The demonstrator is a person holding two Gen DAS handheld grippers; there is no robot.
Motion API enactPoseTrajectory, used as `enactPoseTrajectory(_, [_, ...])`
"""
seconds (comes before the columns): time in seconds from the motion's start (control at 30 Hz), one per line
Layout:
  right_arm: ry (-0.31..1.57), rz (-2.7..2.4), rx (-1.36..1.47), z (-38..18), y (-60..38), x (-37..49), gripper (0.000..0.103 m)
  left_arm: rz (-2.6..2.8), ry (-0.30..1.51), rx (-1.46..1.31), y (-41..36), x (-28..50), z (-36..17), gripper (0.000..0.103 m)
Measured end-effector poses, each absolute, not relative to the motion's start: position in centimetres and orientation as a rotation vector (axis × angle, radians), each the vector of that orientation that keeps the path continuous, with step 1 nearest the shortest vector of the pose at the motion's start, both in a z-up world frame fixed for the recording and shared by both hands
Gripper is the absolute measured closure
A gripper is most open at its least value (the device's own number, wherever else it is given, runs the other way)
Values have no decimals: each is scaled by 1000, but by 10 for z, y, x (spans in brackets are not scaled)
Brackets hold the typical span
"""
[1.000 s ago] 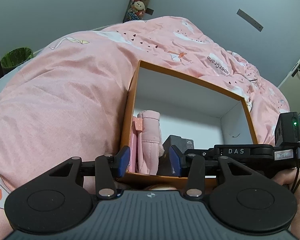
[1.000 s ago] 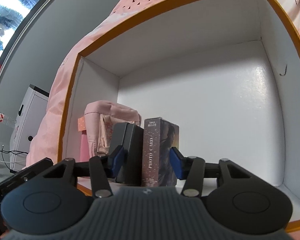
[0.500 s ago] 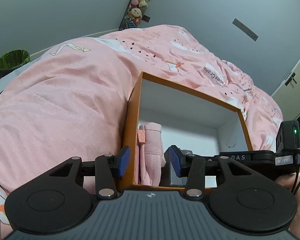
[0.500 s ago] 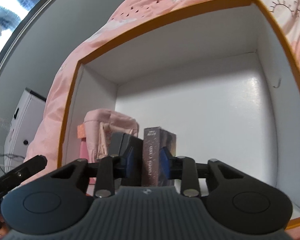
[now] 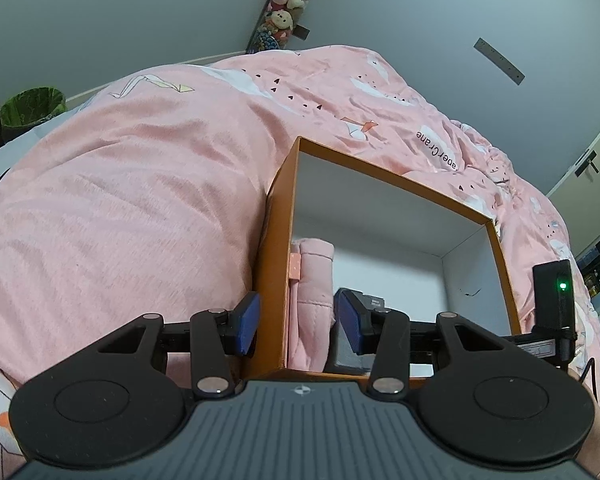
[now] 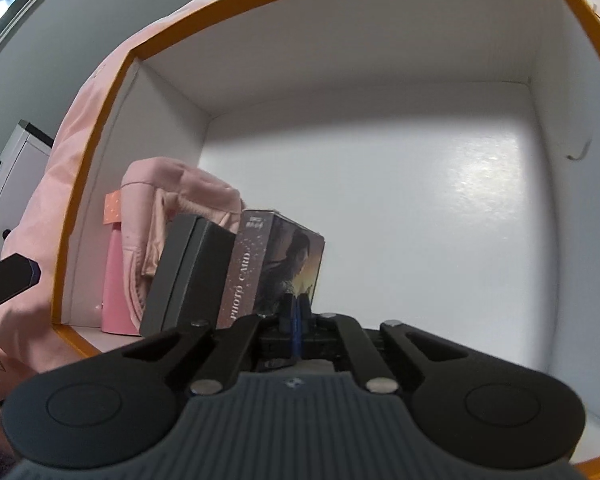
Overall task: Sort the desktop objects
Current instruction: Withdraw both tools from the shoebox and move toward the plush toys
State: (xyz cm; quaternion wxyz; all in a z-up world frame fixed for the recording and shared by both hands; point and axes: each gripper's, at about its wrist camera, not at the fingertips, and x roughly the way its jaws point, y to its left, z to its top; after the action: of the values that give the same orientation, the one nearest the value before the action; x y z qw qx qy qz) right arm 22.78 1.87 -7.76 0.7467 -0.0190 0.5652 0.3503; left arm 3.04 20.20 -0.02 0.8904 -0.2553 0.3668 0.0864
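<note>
A: Orange cardboard box (image 5: pixel 274 264) with white inside lies on the pink bed cover (image 5: pixel 140 200). What has changed just now?

B: The right gripper (image 6: pixel 297 322) was spread around the photo card box (image 6: pixel 276 268) a second ago. Now its jaws are pressed fully together, with only a thin blue line between the pads, and nothing is between them. They stand in front of the lower edge of the card box and do not hold it.

A: So where are the sorted things?

B: All 3 stand along the left wall of the orange box, near its front left corner. The pink pouch (image 6: pixel 156 216) is closest to the wall, the dark grey box (image 6: pixel 188 276) leans on it, and the photo card box is touching the grey one on the side toward the middle.

A: And the left gripper (image 5: pixel 296 322)?

B: It has not changed. Its jaws are about half spread and astride the left wall of the orange box, 1 pad outside and 1 inside by the pouch. I cannot tell if the pads really press on the wall, so I would not call it a grip.

A: What does it mean for the task?

B: I judge that the card box is now placed, and the right hand is free for the next object. The rest of the orange box is bare.
</note>
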Motion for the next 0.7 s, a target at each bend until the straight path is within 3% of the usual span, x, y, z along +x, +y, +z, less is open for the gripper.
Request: enactPoseTrajectory(0.7, [1058,760,-157,-65,15,220,99,185,774,-463,179,20,19,53])
